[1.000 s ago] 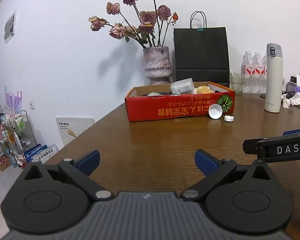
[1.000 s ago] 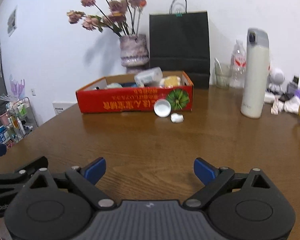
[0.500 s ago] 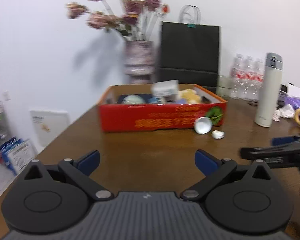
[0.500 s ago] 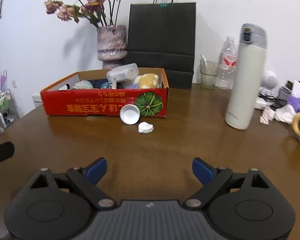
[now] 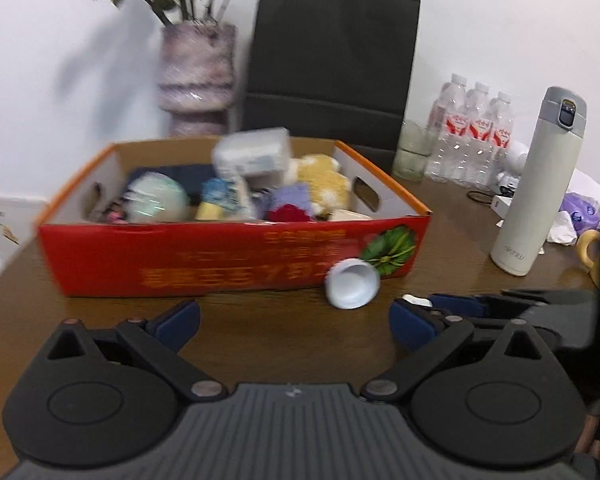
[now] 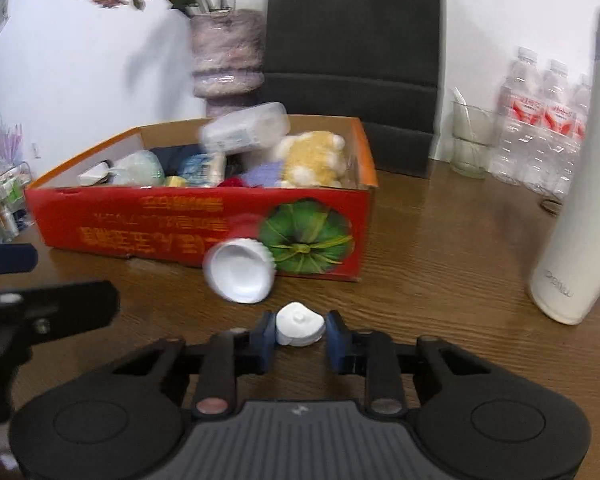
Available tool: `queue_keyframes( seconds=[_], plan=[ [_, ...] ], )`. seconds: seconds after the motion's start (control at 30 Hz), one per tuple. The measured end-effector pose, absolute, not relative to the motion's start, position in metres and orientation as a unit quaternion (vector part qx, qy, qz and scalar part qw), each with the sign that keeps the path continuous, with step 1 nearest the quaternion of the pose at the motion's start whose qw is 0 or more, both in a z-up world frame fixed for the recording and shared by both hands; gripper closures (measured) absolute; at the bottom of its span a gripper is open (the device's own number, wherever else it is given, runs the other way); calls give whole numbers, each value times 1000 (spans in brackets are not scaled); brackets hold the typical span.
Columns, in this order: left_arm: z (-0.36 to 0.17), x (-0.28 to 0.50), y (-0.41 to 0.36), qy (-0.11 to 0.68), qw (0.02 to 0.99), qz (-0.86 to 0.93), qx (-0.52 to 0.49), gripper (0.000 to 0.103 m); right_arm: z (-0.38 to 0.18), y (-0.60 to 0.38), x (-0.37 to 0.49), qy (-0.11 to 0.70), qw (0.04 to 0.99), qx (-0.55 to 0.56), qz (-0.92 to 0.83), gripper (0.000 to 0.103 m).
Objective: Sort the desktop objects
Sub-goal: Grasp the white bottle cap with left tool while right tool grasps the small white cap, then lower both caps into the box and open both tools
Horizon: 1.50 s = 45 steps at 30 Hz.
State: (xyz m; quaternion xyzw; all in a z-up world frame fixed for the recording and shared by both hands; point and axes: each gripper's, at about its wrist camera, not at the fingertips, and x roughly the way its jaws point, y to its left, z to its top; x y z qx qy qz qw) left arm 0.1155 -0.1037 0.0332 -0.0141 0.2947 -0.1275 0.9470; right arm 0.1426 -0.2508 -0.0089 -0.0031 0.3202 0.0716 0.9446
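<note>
Two blue pads of the right gripper (image 6: 300, 336) have just been closing around a small white cap (image 6: 300, 324) on the table (image 6: 440, 248), near the red box (image 6: 180, 224). Left gripper (image 5: 296, 320) stands spread wide, empty.

Bright even indoor light, motion blur, fisheye-curved dark corners.

Red box (image 6: 140, 224) with yellow print, green pumpkin graphic; white cap (image 6: 300, 324), white cup (image 6: 240, 276); brown woodgrain worktop (image 6: 440, 260); cream flask (image 5: 536, 188).
</note>
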Motion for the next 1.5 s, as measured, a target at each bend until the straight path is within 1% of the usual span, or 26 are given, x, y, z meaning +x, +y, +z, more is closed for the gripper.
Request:
queue_keyframes(
  seconds=[0.1,0.17,0.23,0.3,0.33,0.37,0.4,0.6,0.8,0.93,1.2,1.33,1.5],
  plan=[
    [26,130,-124,291,948,-130,-21,2,-3,-282,136,316,946,48,57,77],
    [22,142,-138,291,949,-115,-32,8,1,-293,130,306,949,64,51,77],
    [18,153,-149,298,948,-106,-45,13,3,-299,128,297,950,77,52,77],
    [12,162,-156,304,945,-105,-53,21,4,-300,130,292,951,82,57,77],
    [9,165,-158,306,945,-101,-56,37,4,-300,131,292,951,81,58,77],
    [6,168,-159,313,943,-94,-59,54,3,-299,132,294,950,81,62,77],
    [4,168,-157,321,941,-90,-63,61,3,-298,132,295,950,83,65,77],
    [8,141,-142,312,945,-74,-69,63,8,-288,124,282,953,70,84,77],
    [39,60,-93,274,960,-34,-53,63,6,-268,119,276,955,37,98,77],
    [49,13,-52,262,962,14,-71,63,15,-244,100,256,958,28,123,77],
    [67,-63,-16,216,975,37,-44,63,43,-186,3,201,964,32,174,77],
    [69,-94,-11,186,982,37,-27,63,52,-179,-44,171,971,10,170,77],
    [68,-115,-15,181,983,12,-34,63,56,-182,-82,150,975,21,163,77]
  ],
)
